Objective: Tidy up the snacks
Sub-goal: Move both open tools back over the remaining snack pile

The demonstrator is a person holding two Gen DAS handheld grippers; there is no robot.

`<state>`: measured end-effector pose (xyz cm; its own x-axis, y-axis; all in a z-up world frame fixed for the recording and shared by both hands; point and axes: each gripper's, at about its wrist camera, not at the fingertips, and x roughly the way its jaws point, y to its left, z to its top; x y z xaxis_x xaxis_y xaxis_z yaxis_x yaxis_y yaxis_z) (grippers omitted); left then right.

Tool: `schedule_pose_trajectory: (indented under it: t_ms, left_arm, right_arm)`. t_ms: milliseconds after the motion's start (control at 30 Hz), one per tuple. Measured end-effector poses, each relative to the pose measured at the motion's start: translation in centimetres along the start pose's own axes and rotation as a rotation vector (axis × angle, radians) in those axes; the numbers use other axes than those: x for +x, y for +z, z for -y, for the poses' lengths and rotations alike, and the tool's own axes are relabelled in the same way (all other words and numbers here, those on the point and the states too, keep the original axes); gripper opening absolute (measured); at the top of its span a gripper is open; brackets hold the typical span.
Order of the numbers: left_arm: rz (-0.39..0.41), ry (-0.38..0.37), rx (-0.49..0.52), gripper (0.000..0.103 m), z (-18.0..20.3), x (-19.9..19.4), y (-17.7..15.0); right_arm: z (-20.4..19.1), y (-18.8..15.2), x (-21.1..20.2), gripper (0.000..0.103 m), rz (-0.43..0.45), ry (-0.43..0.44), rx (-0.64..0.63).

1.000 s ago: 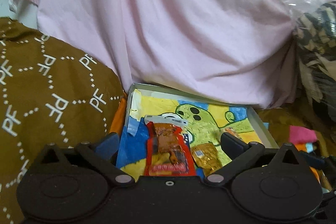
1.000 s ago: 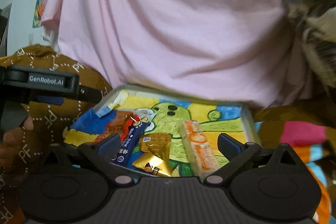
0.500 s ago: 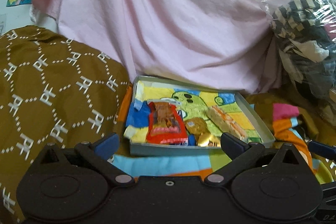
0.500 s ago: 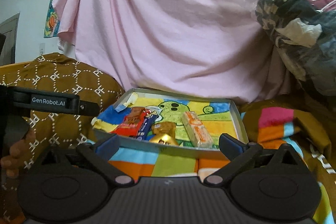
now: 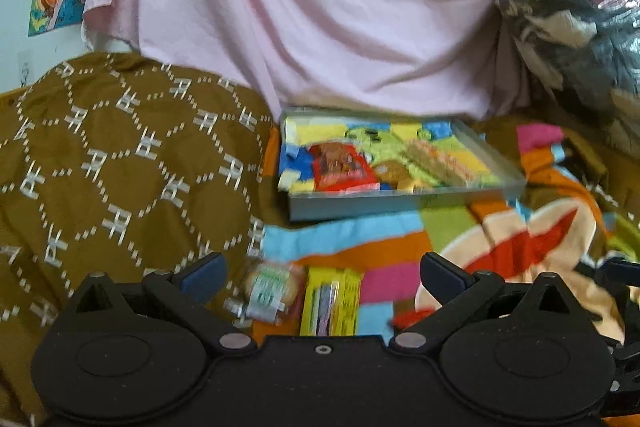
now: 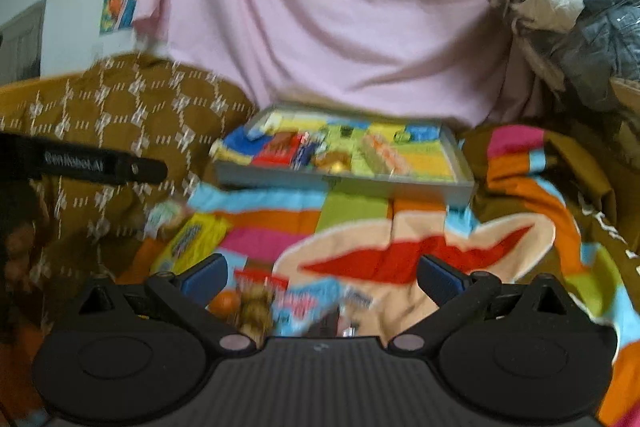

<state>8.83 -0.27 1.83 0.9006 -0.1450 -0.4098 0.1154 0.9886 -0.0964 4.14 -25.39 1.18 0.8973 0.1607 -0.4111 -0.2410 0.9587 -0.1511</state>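
So the surface is a bright striped blanket [image 5: 360, 239] with a big cartoon print. A grey tray [image 5: 400, 205] sits on it well ahead of the left gripper [image 5: 322, 269]. Right between that gripper's fingers lie a yellow packet [image 5: 330, 303] and a round cookie pack [image 5: 270, 289]. Near the right gripper [image 6: 322, 269]: a blue wrapper [image 6: 308, 303].

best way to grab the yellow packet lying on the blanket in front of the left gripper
The yellow packet lies flat on the striped blanket, long axis pointing away from the left gripper. Come from above and pinch across its narrow width, probably mid-length. The round green-label snack crowds its left edge.
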Motion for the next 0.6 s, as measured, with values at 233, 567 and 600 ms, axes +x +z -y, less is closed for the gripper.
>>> schedule_pose_trajectory:
  t_ms: [233, 567, 600]
  left_arm:
    - [-0.103, -0.024, 0.002, 0.102, -0.6, -0.9, -2.2]
    - [-0.201, -0.077, 0.015, 0.102, 0.0, -0.6, -5.1]
    - [-0.212, -0.082, 0.016, 0.102, 0.0, -0.5, -5.4]
  right_arm:
    - [-0.6, -2.5, -1.1, 0.103, -0.076, 0.009, -0.024]
    - [-0.9, -4.8, -1.2, 0.103, -0.201, 0.013, -0.005]
    - [-0.8, -4.9, -1.2, 0.103, -0.210, 0.011, -0.002]
